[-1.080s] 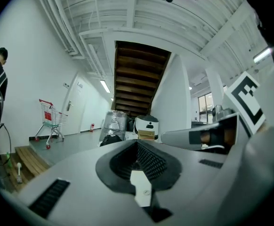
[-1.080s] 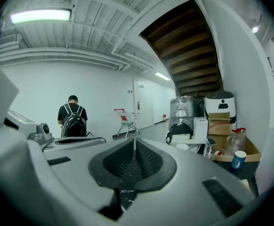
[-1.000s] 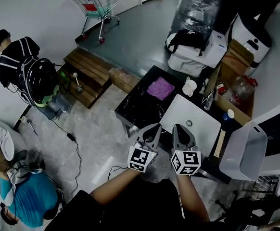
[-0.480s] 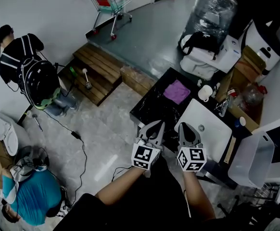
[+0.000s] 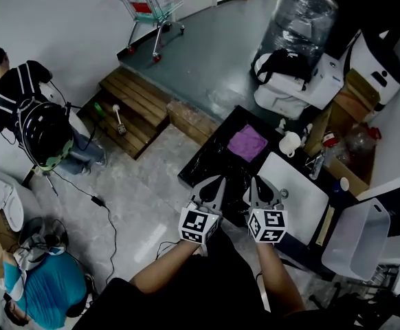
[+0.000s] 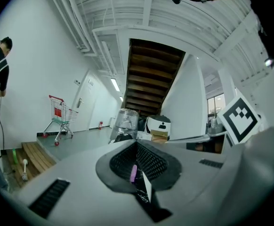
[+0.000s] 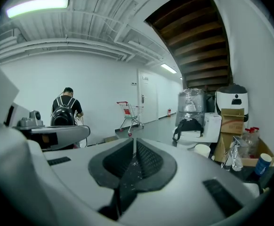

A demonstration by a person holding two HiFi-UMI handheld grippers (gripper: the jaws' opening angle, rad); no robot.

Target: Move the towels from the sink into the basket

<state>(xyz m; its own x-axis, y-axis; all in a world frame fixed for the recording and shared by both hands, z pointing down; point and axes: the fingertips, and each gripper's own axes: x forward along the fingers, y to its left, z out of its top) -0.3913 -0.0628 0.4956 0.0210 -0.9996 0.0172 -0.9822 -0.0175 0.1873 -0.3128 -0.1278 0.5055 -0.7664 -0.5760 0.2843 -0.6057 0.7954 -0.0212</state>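
Towel (image 5: 247, 143), purple, lies flat on black counter just left of sink (image 5: 303, 208), not in it, ahead of both tongs. L gripper (image 5: 212, 186) & R gripper (image 5: 262, 186) pinched shut, empty; R looks marginally nearer.

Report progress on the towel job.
Done: nothing yet, no towel shows in the white basket. In hand: nothing; the left gripper and right gripper are both shut and empty, near the sink. Left: the purple towel, lying on the black counter beside the sink, must be grasped and binned.
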